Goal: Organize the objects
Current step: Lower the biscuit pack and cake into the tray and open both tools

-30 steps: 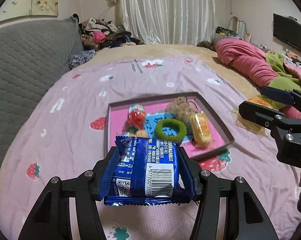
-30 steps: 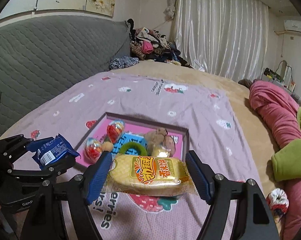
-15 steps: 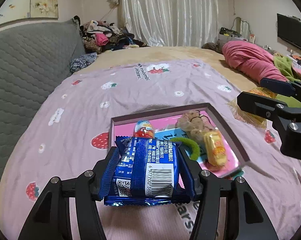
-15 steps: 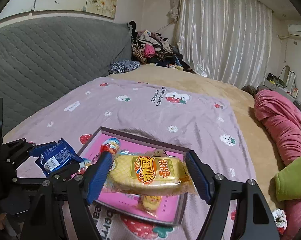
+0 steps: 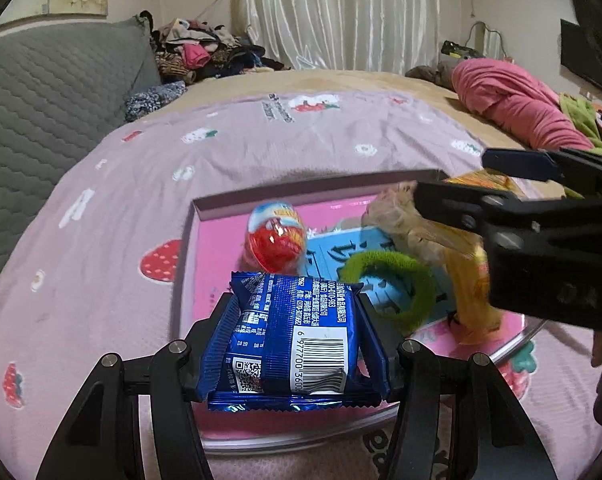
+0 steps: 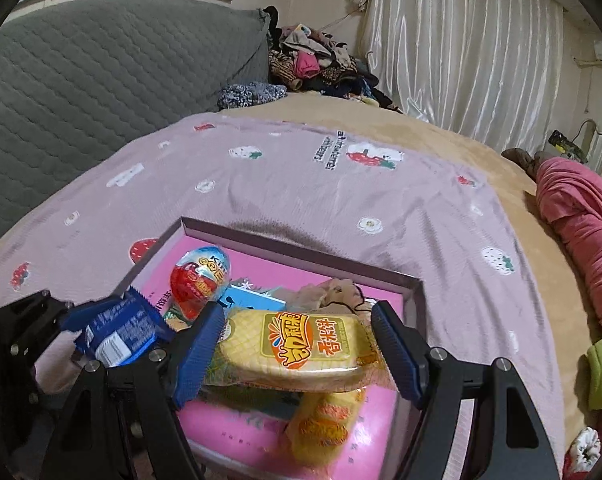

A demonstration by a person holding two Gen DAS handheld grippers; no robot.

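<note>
The left gripper [image 5: 297, 344] clamps a blue snack packet [image 5: 291, 336], barcode up, above the pink tray's [image 5: 221, 220] near edge. The right gripper [image 6: 297, 354] pinches a yellow wafer packet [image 6: 297, 350] over a Kinder Joy egg [image 6: 199, 282] and green hair tie [image 5: 389, 288].

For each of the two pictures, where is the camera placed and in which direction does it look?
Left wrist: on the left hand-held gripper, looking down at the pink tray; its fingers hold a blue packet.
Right wrist: on the right hand-held gripper, looking down at the same tray; it holds a yellow packet.
Shared: tray, red egg toy, both packets, each other's gripper.
</note>
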